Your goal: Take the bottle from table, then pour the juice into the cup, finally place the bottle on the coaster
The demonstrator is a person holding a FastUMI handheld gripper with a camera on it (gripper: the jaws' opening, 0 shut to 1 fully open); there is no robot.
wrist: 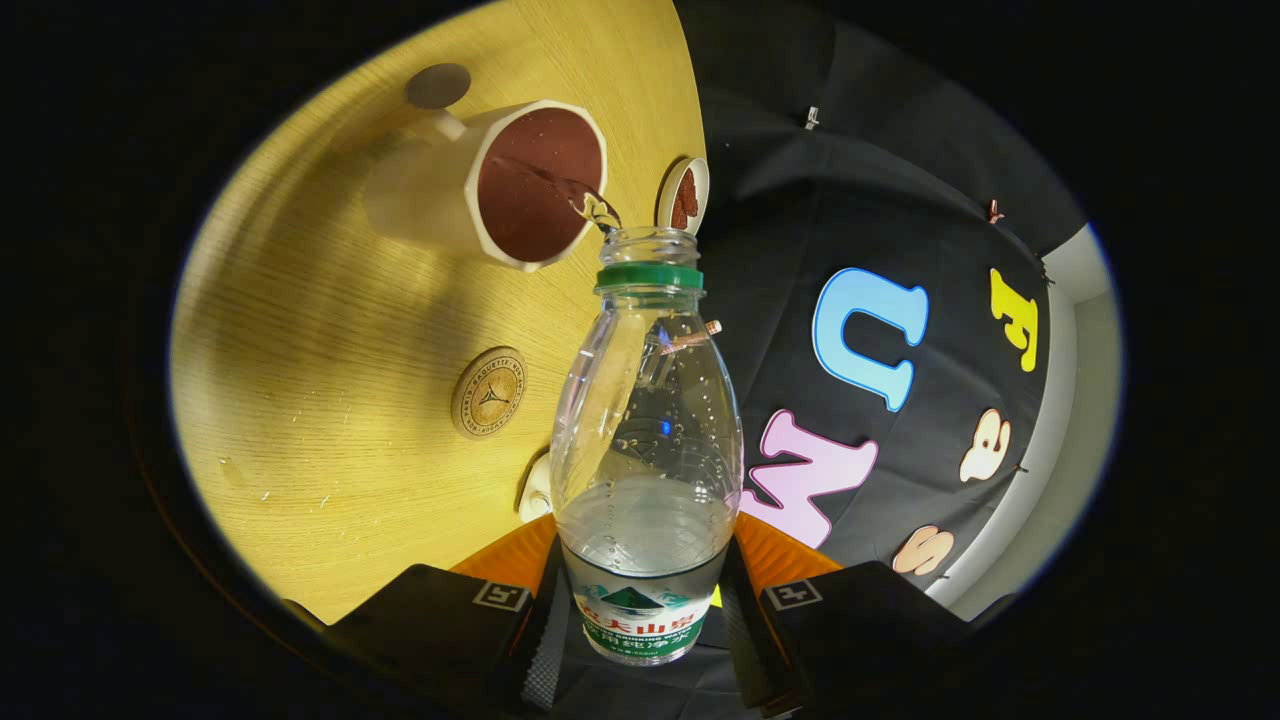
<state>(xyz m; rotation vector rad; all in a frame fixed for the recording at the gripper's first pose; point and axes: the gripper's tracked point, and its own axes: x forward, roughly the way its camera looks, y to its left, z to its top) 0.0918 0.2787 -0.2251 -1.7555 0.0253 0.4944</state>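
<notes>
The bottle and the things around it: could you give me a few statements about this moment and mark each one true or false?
1. The bottle is clamped between the two fingers of the tool. True.
2. The bottle's cap is screwed on. False: the mouth is open, with only a green ring at the neck.
3. Liquid is running from the bottle's mouth into the cup. True.
4. The bottle is completely full. False: clear liquid fills only part of it.
5. The bottle stands on the round coaster. False: the coaster lies bare on the wooden table, off to the side of the bottle.
</notes>
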